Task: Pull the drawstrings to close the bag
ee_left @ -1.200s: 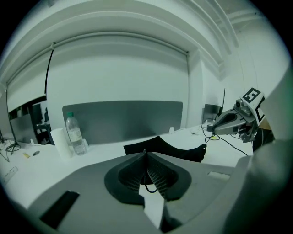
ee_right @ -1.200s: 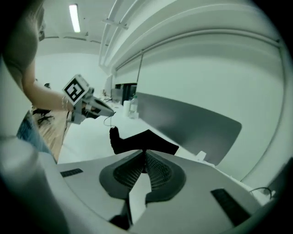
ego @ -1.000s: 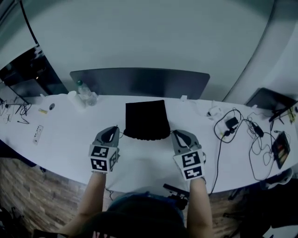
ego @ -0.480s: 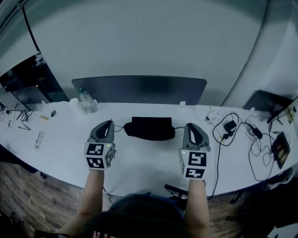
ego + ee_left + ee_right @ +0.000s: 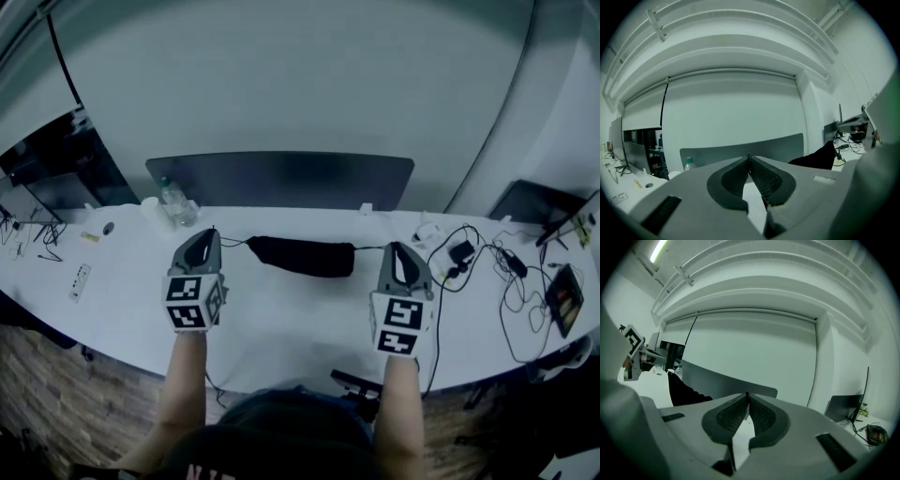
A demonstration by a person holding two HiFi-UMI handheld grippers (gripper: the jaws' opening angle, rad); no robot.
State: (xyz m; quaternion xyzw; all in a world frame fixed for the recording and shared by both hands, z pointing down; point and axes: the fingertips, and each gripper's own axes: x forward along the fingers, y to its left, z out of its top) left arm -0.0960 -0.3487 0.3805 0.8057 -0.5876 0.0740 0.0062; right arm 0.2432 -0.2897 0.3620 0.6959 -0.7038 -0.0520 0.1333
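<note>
Head view first: you're standing at a long white table (image 5: 281, 323) with a grey panel (image 5: 281, 176) along its far edge, a pale wall behind that and wood floor (image 5: 66, 412) underneath. A bottle (image 5: 172, 199) sits far left and a tangle of cables (image 5: 478, 261) sprawls to the right. The bag (image 5: 305, 255) is dead centre, bunched into a narrow dark band, its long axis running left to right across the table, ends aimed at your two tools. Your left gripper (image 5: 210, 234) is clamped on the left drawstring (image 5: 232, 242) and your right gripper (image 5: 397, 249) on the right drawstring (image 5: 369, 248), each line running out thin from an end of the bag. Whether the bag rests on the table or hangs just above it, you can't tell from up here. Over to the left gripper view: the jaws meet at their tips with a dark nub of string pinched there, and the bag shows off to the right as a dark peak in front of the cables, something the head view flattens out. The bottle and panel sit ahead. Right gripper view now: jaws pinched together the same way, the bag to the left, your left gripper's marker cube (image 5: 631, 337) beyond it, and a ceiling light (image 5: 658, 249) overhead that neither other view catches.
</note>
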